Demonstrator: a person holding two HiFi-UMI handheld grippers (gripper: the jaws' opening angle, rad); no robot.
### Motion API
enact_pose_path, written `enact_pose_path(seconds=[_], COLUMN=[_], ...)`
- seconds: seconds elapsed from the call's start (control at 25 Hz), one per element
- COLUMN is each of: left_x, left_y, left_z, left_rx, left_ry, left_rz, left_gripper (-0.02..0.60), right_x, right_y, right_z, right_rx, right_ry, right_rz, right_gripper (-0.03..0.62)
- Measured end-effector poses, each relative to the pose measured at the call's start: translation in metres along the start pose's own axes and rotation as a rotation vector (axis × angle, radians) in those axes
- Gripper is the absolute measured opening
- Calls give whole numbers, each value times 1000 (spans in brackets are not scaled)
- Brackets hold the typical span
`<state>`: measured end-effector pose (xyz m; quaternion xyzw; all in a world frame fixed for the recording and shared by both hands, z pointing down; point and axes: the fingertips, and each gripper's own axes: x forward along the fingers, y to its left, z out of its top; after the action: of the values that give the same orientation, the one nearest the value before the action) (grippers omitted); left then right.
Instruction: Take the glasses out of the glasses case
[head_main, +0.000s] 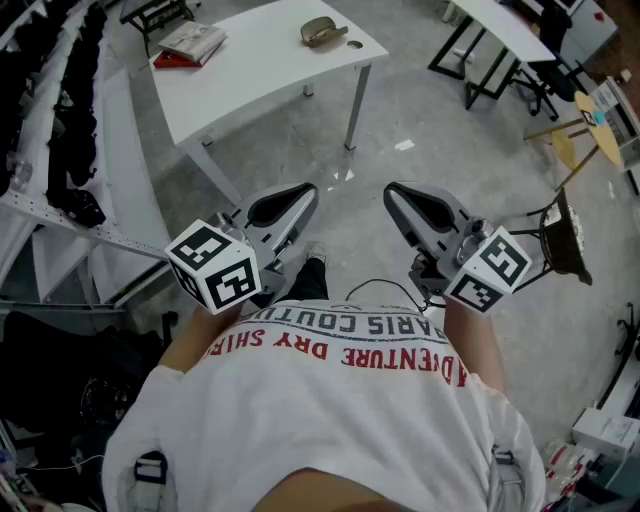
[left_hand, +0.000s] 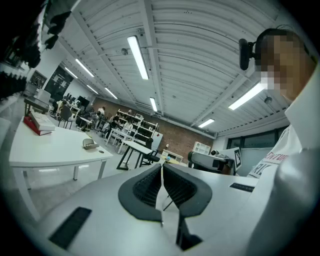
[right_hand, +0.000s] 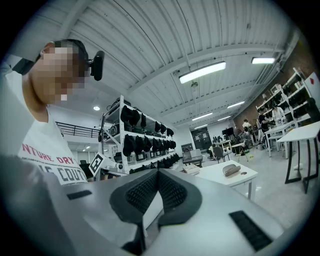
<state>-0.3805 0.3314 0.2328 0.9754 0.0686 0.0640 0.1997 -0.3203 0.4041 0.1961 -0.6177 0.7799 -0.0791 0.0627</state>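
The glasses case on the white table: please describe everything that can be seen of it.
The glasses case is a small rounded shell, olive-tan, with a darker line along its side, likely the seam between lid and base. It seems closed, though it is too small to be sure. It lies flat near one corner of the white table, touching only the tabletop; a book lies well apart from it.

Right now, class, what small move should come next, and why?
Probably step up to the white table: the glasses case lies on it, out of reach, while the left tool and right tool are shut, empty, near the person's shirt.
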Motion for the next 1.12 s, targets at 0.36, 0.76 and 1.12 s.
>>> enact_pose_path(seconds=[0.36,0.76,1.12], left_x=[4,24,50], left_y=[2,9,50], left_z=[-3,-5,2], left_rx=[9,25,1], left_ry=[0,3,18], left_rz=[-22,-29,-25], left_gripper=[35,35,35], right_x=[-7,-10,14], right_y=[-5,-31,-75], right_z=[-1,-14,-19], right_rx=[-19,-25,-62], right_ry=[-6,24,78], right_rz=[-49,-53,-83], right_gripper=[23,99,238])
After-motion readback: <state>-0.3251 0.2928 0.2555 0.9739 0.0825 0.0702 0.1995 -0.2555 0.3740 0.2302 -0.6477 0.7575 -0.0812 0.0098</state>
